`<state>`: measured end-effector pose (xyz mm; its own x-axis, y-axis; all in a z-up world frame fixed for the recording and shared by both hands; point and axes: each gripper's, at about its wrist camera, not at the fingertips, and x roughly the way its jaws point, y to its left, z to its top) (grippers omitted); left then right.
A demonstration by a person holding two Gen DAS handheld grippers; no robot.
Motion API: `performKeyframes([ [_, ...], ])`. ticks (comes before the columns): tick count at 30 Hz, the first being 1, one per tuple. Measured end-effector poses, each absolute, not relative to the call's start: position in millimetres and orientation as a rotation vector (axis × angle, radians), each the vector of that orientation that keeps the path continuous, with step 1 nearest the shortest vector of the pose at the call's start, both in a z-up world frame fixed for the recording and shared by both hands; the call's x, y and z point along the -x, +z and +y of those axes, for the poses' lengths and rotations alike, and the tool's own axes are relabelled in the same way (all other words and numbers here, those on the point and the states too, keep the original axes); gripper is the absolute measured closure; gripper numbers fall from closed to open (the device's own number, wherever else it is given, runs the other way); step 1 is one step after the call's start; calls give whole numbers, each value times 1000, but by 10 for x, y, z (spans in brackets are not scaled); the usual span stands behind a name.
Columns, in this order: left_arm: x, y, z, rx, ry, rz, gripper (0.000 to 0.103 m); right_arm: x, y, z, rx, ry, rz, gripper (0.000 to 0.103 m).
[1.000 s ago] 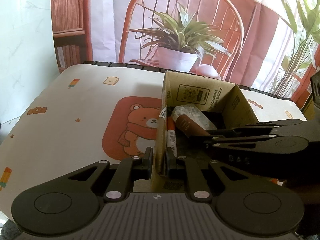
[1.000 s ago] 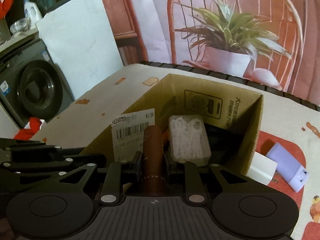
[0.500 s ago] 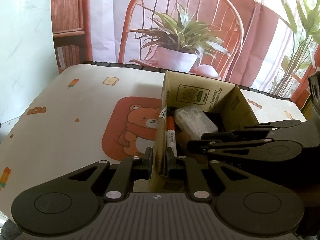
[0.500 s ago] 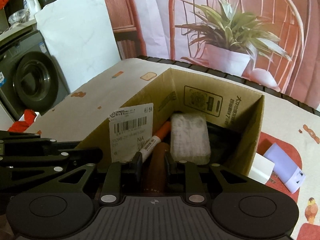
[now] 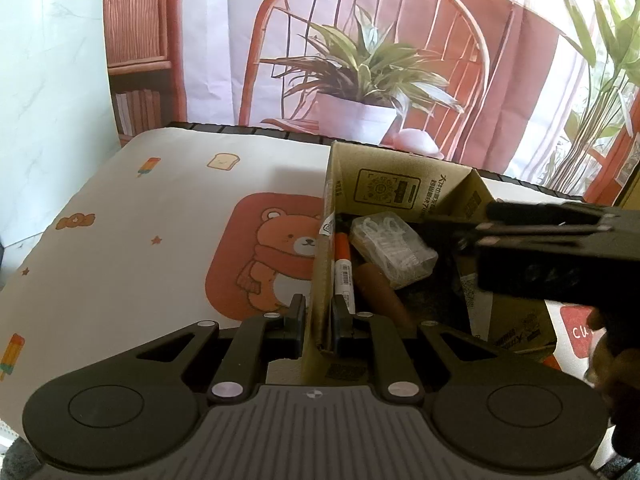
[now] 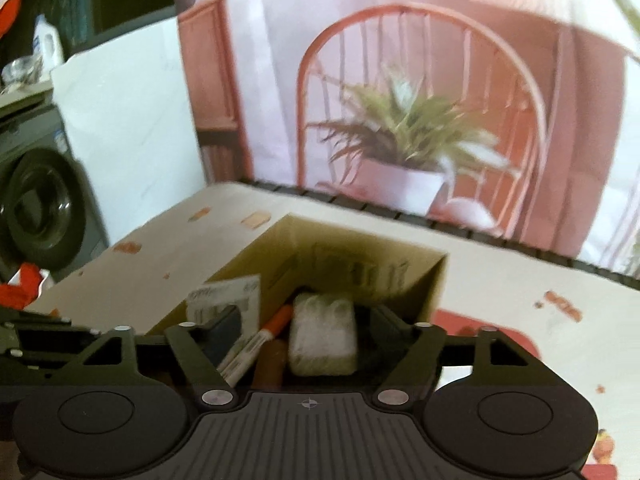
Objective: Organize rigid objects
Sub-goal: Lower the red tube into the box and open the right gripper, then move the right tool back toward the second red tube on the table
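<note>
The open cardboard box (image 5: 404, 188) stands on the table's cartoon-print cloth (image 5: 160, 240), beside the printed bear (image 5: 280, 264). Inside it lie a brown cylindrical tube (image 5: 380, 292), an orange-capped marker (image 5: 343, 260) along the left wall, and a clear plastic packet of small white items (image 5: 392, 248) further back; the tube rests on the box floor between marker and packet, free of any grip.

The left gripper (image 5: 318, 320) is pinched narrow on the box's near left wall, one finger outside and one inside, pads pressed to the cardboard.

The right gripper (image 6: 304, 332) hovers above the box's near end. Its jaws have just been opening and now stand wide, with nothing pressed between the pads; marker, tube and packet show below through the gap. In the left wrist view this gripper reaches in from the right, with part of a hand (image 5: 612, 364) behind it.

A white shipping label (image 6: 224, 304) sticks up from the left wall. Behind the table hangs a backdrop picturing a potted plant (image 5: 360, 92) on an orange chair. The right wrist view is blurred.
</note>
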<state>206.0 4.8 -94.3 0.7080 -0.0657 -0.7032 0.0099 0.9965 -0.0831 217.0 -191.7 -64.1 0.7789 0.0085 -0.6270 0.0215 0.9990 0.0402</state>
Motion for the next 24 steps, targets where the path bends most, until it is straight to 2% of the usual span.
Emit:
performKeyframes([
  [6, -2060, -943, 48, 75, -42, 783, 88, -2015, -525, -2098, -76, -87, 604, 0],
  [24, -2061, -942, 49, 74, -42, 783, 88, -1637, -740, -2715, -120, -306, 619, 0],
])
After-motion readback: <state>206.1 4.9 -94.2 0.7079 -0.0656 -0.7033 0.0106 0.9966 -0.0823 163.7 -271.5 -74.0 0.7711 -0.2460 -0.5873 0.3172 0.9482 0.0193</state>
